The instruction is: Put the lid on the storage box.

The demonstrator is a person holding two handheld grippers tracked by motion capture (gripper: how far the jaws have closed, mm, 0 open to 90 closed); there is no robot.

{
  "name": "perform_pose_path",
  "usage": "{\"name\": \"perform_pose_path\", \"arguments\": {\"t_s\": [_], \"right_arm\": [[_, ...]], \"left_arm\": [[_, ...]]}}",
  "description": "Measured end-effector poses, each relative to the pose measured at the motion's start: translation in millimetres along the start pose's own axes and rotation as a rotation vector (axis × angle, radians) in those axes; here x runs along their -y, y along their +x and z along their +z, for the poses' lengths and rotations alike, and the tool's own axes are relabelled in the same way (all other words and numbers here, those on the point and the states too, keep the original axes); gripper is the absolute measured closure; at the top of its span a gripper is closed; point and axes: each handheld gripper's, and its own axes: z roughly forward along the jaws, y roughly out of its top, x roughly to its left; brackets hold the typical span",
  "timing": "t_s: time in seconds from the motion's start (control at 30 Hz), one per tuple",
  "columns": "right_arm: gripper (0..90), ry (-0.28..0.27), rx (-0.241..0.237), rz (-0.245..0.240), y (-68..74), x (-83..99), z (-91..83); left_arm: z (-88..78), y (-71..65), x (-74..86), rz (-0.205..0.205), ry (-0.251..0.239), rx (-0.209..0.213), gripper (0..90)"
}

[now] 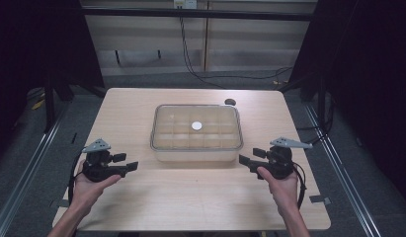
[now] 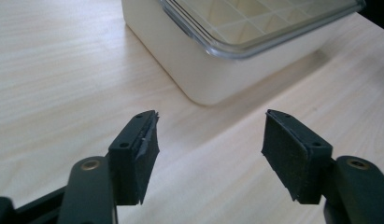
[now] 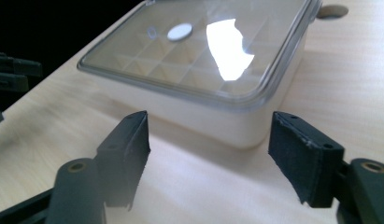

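A cream plastic box (image 1: 196, 148) with a clear lid (image 1: 196, 126) sits in the middle of the wooden table (image 1: 190, 197). Inside, a grid of compartments shows through the lid, and a white round spot (image 1: 196, 126) lies at the lid's centre. My left gripper (image 1: 127, 162) is off the box's near left corner (image 2: 203, 91), jaws open and empty, pointing toward it. My right gripper (image 1: 251, 156) stands off the near right corner (image 3: 245, 135), also open with nothing between its pads. Neither touches the box (image 3: 213, 116).
A dark round hole (image 1: 230, 102) lies in the table behind the box's far right corner, also seen as a round hole (image 3: 332, 11) in the right gripper view. Cables run along the floor beyond the table. Bare wood lies in front of the box.
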Motion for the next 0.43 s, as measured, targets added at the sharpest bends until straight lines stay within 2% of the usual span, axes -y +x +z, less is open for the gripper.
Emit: {"name": "perform_pose_path", "arguments": {"t_s": [0.03, 0.13, 0.17, 0.27, 0.33, 0.37, 0.43], "right_arm": [[28.4, 0.0, 0.0, 0.0, 0.0, 0.0, 0.0], [26.1, 0.008, 0.005, 0.017, 3.0, 17.0, -10.0], [26.0, 0.011, 0.008, 0.021, 3.7, 21.2, -12.7], [24.9, 0.01, 0.019, 0.024, 2.9, 30.6, -17.5], [23.4, 0.006, 0.03, 0.037, 1.6, 44.6, -22.7], [23.4, 0.006, 0.03, 0.037, 1.6, 44.6, -22.7], [22.0, 0.013, 0.031, 0.055, -1.7, 50.1, -24.7]], "left_arm": [[0.0, 0.0, 0.0, 0.0, 0.0, 0.0, 34.8], [-3.6, -5.6, 14.1, -0.005, 0.014, 0.011, 33.7], [-3.6, -5.6, 14.1, -0.005, 0.014, 0.011, 33.4], [-5.3, -8.1, 27.3, -0.025, 0.032, 0.018, 33.1], [-7.6, -11.6, 37.5, -0.019, 0.042, 0.003, 33.2], [-7.6, -11.6, 37.5, -0.019, 0.042, 0.003, 33.2], [-10.9, -14.2, 43.1, -0.051, 0.028, 0.011, 33.2]]}}
